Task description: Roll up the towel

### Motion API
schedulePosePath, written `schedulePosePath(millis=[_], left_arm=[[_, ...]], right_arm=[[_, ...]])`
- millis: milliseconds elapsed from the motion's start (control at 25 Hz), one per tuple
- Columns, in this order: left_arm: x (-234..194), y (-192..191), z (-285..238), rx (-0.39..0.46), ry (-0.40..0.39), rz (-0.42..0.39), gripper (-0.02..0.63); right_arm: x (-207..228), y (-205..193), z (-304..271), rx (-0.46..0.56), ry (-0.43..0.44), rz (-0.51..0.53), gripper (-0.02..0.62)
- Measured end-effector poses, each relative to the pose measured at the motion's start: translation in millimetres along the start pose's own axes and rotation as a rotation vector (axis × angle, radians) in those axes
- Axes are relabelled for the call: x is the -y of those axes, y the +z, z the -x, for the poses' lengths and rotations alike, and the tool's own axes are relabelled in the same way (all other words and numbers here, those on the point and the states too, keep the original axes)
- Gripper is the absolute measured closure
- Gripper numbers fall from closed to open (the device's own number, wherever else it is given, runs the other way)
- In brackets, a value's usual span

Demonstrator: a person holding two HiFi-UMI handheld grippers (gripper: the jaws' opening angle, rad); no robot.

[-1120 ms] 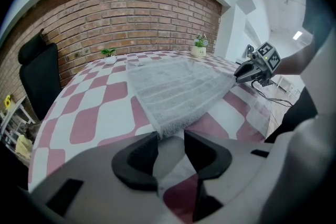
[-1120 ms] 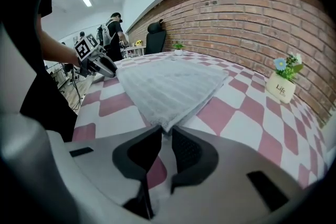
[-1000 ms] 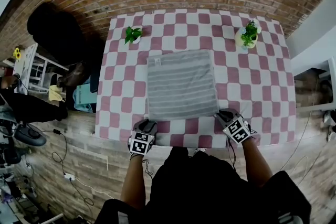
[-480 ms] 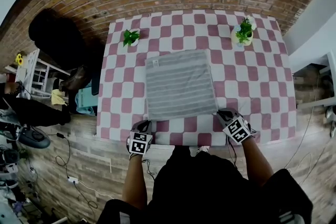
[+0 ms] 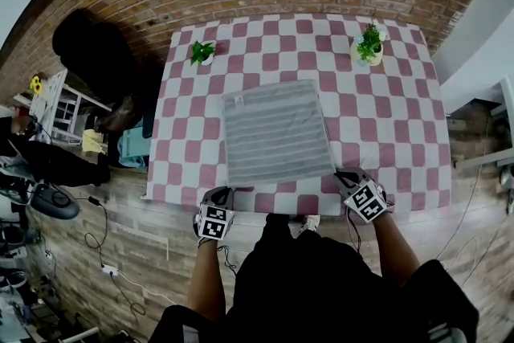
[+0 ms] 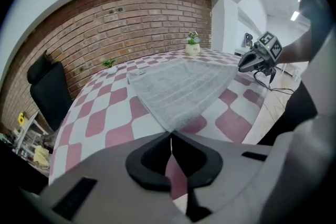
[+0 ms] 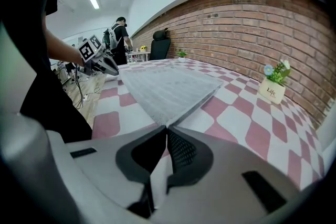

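Note:
A grey striped towel (image 5: 277, 132) lies flat on the red-and-white checked table (image 5: 385, 132). My left gripper (image 5: 228, 190) is at its near left corner. In the left gripper view the jaws are shut, and the towel (image 6: 178, 86) runs into their tips. My right gripper (image 5: 338, 175) is at the near right corner. Its jaws are also shut, pinching the towel (image 7: 168, 89) at that corner. Each gripper shows in the other's view: the right gripper (image 6: 247, 65) and the left gripper (image 7: 113, 70).
A small green plant (image 5: 202, 52) stands at the table's far left, and a plant in a white pot (image 5: 369, 44) at the far right. A black chair (image 5: 92, 52) sits left of the table, before a brick wall. A person (image 7: 121, 34) stands far off.
Both grippers have shifted a little at the towel's near corners, and the towel's near edge has shifted with them. The head view has drifted slightly.

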State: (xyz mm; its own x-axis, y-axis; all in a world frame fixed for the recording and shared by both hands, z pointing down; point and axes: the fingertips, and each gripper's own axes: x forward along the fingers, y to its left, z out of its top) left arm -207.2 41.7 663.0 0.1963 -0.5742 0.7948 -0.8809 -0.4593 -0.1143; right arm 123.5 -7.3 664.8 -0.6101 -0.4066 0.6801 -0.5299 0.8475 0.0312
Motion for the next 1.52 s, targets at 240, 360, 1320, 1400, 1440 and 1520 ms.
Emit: schedulePosePath(millis=[240,360,1320,1400,1440,1520], left_arm=[[24.5,-13.5,15.8,0.001,0.005,-0.039,0.600],[35.3,-24.9,22.2,0.000,0.007,-0.030,0.601],[-2.6,22.4,34.9,0.082,0.099,-0.017,0.601],[-9.0,31.5,31.2,0.090,0.100,-0.021,0.601],[-11.8,36.1,29.6,0.095,0.099,-0.023,0.601],[-18.0,40.6,24.0,0.097,0.094,-0.018,0.601]], right_arm=[[-16.5,-13.0,18.2,0.014,0.019,0.026,0.588],[-26.4,-20.2,26.2,0.024,0.034,0.036,0.588],[5.1,33.3,37.5,0.194,-0.035,0.002,0.588],[12.8,38.2,33.2,0.194,-0.050,0.003,0.588],[16.3,41.8,31.4,0.197,-0.057,0.002,0.588],[24.0,50.6,27.3,0.204,-0.069,0.004,0.588]])
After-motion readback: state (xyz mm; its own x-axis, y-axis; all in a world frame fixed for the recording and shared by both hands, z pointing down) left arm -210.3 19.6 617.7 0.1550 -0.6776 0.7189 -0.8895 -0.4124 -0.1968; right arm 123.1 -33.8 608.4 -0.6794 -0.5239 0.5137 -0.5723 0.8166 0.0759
